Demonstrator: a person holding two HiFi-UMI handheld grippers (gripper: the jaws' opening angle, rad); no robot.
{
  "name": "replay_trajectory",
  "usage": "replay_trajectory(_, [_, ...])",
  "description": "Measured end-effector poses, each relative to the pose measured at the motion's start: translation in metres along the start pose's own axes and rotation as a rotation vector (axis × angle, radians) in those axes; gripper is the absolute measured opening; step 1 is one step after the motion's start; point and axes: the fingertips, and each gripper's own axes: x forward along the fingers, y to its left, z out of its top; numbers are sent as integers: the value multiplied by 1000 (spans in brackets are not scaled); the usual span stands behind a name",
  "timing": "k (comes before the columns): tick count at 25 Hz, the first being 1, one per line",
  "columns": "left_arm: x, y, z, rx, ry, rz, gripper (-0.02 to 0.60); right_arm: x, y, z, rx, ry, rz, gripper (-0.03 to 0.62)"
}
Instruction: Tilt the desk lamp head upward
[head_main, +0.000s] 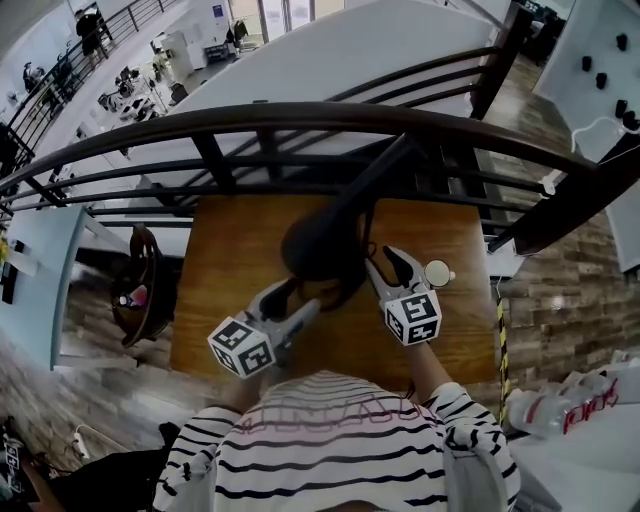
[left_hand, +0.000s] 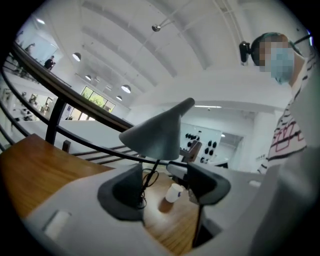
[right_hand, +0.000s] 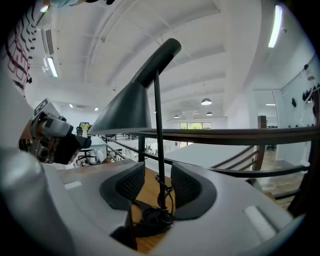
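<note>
A black desk lamp stands on the wooden desk (head_main: 230, 260). Its cone-shaped head (head_main: 320, 245) hangs over the desk's middle, and its thin stem (right_hand: 158, 150) rises from a round base (right_hand: 150, 220) with coiled cable. My left gripper (head_main: 295, 300) is open just below and left of the head; in the left gripper view the head (left_hand: 155, 132) sits above the open left gripper (left_hand: 162, 185), untouched. My right gripper (head_main: 388, 262) is at the head's right. In the right gripper view the open right gripper (right_hand: 157, 182) frames the stem, with a gap on each side.
A white paper cup (head_main: 437, 272) stands on the desk right of my right gripper, also seen as the cup (left_hand: 174, 192) beyond the left jaws. A black railing (head_main: 300, 115) runs behind the desk. A dark chair (head_main: 140, 285) stands at the desk's left.
</note>
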Motion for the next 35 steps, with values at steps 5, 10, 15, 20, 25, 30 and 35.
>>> replay_trajectory(5, [18,-5,9,-52,-49,-28,275,22,-8,-9,-44,32,39,163])
replay_trajectory(10, [21,-3,17,-63,-68,-23,275,40,-11,-10,-66,32,64,146])
replay_trajectory(15, [23,0,16,-76,-79,-16,275,52,-13,-4,-83,11,87,121])
replay_trajectory(20, [22,0,18,-99,-82,-21,275,55,-8,-1,-85,-5,121,52])
replay_trajectory(25, [23,-4,20,-114,-80,-33,316,56,-9,-1,-67,-9,132,51])
replay_trajectory(30, [19,-3,21,-139,-82,-42,334,58,-8,-3,-58,-8,126,51])
replay_trajectory(35, [13,-6,33,-149,-140,-19,334,56,-10,-3,-51,-8,127,52])
